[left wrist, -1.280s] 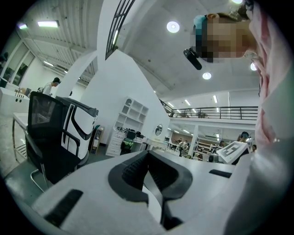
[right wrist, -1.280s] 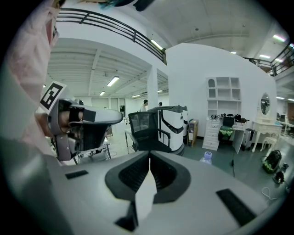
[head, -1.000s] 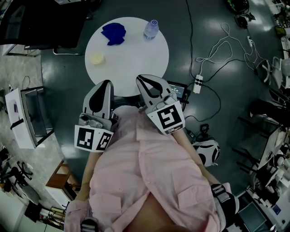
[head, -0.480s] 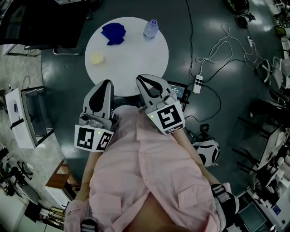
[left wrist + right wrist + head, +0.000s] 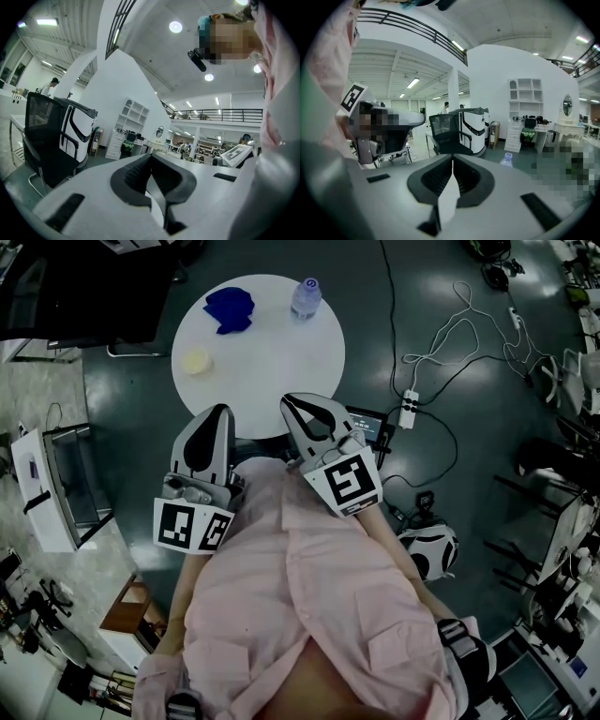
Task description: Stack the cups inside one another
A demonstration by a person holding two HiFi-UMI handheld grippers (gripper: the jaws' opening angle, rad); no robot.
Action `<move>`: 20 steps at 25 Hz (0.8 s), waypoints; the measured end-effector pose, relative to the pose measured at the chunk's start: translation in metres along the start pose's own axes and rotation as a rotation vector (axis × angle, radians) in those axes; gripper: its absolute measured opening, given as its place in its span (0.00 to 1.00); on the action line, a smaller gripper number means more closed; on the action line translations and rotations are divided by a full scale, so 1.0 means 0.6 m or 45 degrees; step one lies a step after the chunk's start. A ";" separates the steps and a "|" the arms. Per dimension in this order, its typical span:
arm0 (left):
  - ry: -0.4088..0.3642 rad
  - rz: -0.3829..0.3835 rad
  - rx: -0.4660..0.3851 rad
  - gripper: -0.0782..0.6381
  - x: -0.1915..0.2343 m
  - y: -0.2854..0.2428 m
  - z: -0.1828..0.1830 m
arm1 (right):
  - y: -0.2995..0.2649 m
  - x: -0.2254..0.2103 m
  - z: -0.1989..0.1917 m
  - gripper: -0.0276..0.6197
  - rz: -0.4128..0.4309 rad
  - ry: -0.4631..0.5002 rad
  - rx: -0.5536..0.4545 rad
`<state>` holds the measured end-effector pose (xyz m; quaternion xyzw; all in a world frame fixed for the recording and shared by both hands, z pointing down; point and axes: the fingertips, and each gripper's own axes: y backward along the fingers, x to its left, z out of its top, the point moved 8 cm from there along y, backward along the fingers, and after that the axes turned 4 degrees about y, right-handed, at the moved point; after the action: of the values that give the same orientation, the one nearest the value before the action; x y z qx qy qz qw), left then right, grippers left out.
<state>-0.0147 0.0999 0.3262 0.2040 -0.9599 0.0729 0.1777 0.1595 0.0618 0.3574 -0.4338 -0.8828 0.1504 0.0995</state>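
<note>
Left gripper view: left gripper (image 5: 151, 158) fingers clenched, empty; right gripper (image 5: 452, 162) fingers likewise.

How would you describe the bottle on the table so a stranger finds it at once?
Find the round white table on the dark floor ahead of the person. At its far right edge stands a clear plastic bottle. Its neighbours, a dark blue item and a pale yellow one, are opaque; only the bottle is see-through.
</note>
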 end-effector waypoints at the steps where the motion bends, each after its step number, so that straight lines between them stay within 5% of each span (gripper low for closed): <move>1: 0.001 -0.001 0.000 0.13 0.000 0.000 0.000 | 0.000 0.000 0.000 0.09 -0.001 -0.001 0.000; 20: 0.030 0.019 -0.005 0.13 0.016 0.014 0.004 | -0.013 0.018 0.008 0.09 0.029 0.037 0.021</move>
<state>-0.0271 0.1032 0.3273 0.1957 -0.9594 0.0748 0.1888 0.1460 0.0650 0.3558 -0.4450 -0.8750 0.1525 0.1144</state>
